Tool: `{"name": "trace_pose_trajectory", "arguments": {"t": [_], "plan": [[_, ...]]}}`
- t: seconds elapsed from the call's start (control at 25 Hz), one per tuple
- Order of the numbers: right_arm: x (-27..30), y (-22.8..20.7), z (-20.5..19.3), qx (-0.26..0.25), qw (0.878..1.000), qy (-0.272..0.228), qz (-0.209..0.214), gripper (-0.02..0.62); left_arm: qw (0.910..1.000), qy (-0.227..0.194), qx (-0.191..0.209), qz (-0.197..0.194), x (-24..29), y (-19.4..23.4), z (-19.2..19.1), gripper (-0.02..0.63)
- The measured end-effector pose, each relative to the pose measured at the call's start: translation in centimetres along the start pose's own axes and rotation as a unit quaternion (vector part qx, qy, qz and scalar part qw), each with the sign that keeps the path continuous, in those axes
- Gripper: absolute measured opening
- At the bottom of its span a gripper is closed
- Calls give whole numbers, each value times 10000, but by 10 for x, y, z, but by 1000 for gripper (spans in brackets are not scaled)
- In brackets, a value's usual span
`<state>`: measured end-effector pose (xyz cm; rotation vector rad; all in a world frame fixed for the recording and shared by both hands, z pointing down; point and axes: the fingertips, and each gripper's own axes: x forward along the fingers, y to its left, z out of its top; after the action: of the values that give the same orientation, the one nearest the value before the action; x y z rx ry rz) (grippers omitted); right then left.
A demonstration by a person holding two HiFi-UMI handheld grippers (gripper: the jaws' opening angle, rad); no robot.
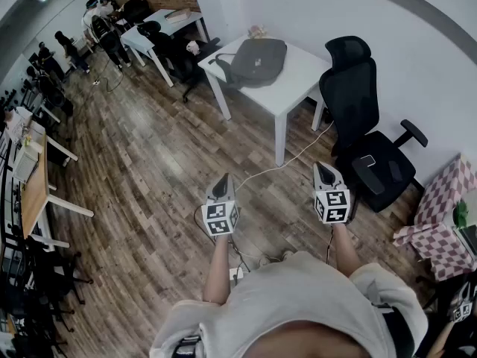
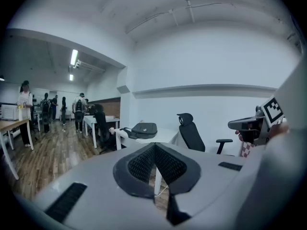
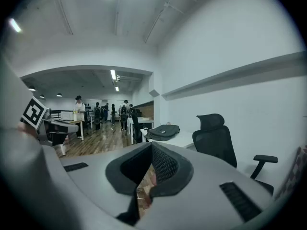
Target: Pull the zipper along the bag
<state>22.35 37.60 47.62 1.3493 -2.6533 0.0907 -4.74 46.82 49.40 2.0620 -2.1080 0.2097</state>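
While the person stands on the wooden floor (image 1: 149, 162), both tongs are held out in front, well apart from the bag (image 1: 257, 60). The left tongs (image 1: 221, 181) are shut tight. Their dark pads press on each other and nothing is between them. The right tongs (image 1: 322, 168) are shut tight and empty too.

The bag is dark grey and lies flat on the white tabletop (image 1: 302, 77), across the room from the person. Its zipper is too small to make out. A black chair (image 1: 369, 151) stands just beside the tabletop, on the side of the right tongs. A white cable (image 1: 287, 160) runs over the floor from under the tabletop towards the person. In both gripper views the bag shows far off, above the closed tips. At the back of the room, some people (image 1: 104, 24) stand near other tables.
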Motion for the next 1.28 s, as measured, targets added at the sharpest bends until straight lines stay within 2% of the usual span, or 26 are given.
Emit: {"name": "trace_pose_trajectory", "arguments": {"t": [0.88, 1.28], "plan": [[6, -31, -5, 112, 9993, -31, 359, 14, 9999, 95, -31, 67, 22, -42, -1, 26], [54, -44, -9, 198, 9992, 25, 354, 14, 9999, 155, -45, 28, 71, -31, -5, 26]]}}
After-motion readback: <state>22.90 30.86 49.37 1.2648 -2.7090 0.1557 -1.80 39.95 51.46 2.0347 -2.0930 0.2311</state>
